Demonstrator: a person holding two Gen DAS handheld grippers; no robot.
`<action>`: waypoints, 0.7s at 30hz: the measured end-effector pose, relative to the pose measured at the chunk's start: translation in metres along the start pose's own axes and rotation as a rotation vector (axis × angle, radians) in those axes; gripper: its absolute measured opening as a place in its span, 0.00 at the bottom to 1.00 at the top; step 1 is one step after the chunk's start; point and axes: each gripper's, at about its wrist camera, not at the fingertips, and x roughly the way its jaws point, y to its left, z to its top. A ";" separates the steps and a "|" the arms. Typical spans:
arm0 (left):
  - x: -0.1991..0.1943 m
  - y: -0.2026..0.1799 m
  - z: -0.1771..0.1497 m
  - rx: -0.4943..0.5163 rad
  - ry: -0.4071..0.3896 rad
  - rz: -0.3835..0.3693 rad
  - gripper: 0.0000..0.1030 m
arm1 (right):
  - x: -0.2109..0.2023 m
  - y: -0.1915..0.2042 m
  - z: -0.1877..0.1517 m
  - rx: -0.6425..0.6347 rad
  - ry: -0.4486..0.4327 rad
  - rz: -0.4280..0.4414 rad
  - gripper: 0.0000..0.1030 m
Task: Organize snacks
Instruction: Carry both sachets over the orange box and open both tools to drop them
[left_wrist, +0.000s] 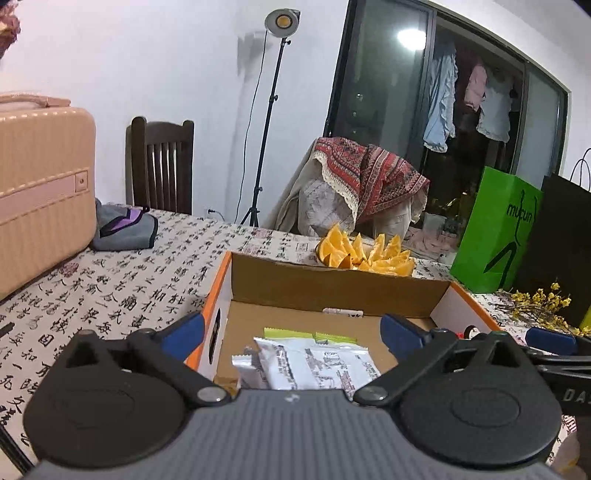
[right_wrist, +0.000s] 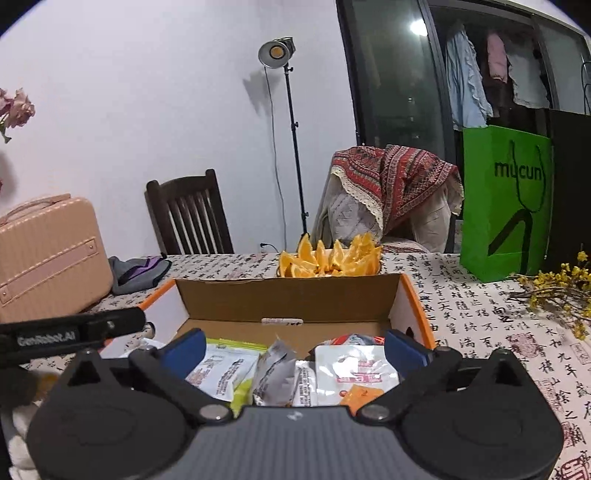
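Inside: snack packets (right_wrist: 280, 373), heaped in the cardboard box (right_wrist: 288, 295) on the counter (right_wrist: 480, 314). Right tongs (right_wrist: 295, 347) spread, empty, above the packets. Left tongs (left_wrist: 291, 332) likewise spread, empty. Orange wedges (right_wrist: 328, 258) behind the box.

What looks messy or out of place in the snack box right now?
In the cardboard box, the snack packets lie jumbled and overlapping, not in rows: the grey packet is tilted up on edge between the green-edged packet and the white pouch. Nothing looks spilled or torn.
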 end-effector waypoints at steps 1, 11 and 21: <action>-0.003 -0.001 0.001 0.001 -0.004 0.002 1.00 | -0.001 0.000 0.001 -0.003 0.000 -0.004 1.00; -0.039 0.001 0.004 -0.010 0.001 0.003 1.00 | -0.035 0.012 0.009 -0.018 -0.011 -0.026 1.00; -0.088 0.031 -0.022 -0.033 0.034 0.026 1.00 | -0.075 0.023 -0.016 -0.016 0.044 -0.037 1.00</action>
